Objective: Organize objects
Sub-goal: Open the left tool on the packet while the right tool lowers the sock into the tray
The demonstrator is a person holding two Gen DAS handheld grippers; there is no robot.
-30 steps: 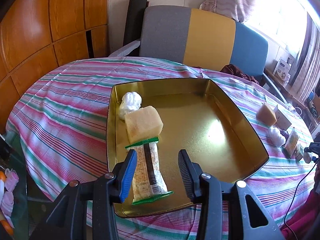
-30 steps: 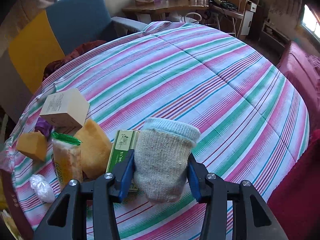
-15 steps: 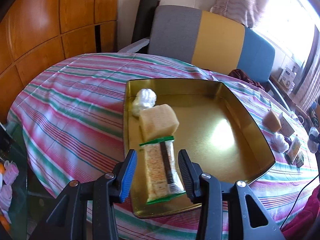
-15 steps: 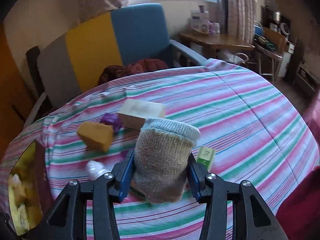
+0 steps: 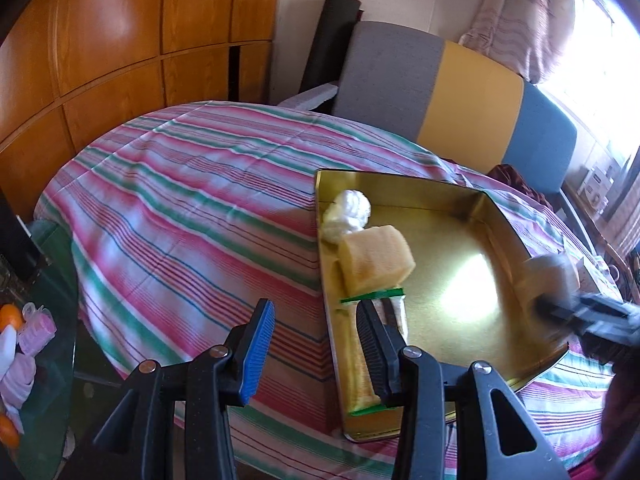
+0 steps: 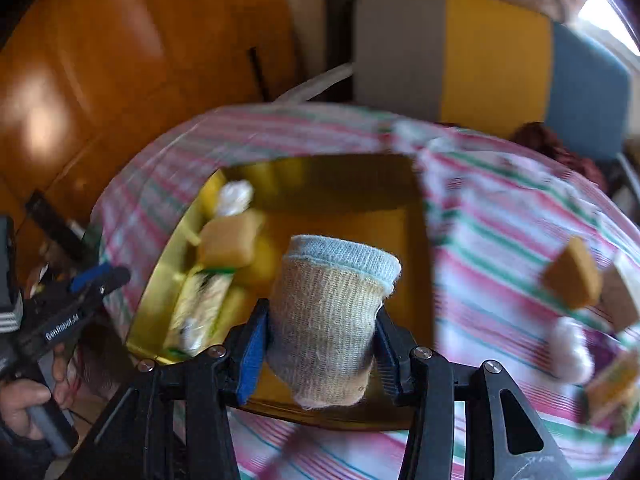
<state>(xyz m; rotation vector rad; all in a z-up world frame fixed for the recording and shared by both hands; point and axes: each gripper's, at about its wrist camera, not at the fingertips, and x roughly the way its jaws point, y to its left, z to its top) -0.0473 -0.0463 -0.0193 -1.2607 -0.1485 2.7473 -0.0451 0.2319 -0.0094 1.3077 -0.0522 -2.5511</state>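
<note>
A rolled sock is gripped between the pads of the right tongs and held over the gold tray. The left tongs are held parted and empty at the tray's near-left edge, where a wrapped cracker pack, sponge and white wad are lined up. The tray is set on the striped tabletop.

A lived-in home room: beyond the fingers stands a grey, yellow and blue armchair, with wooden wall panels to their left, a curtained window far right, and a striped cloth over the surface.
</note>
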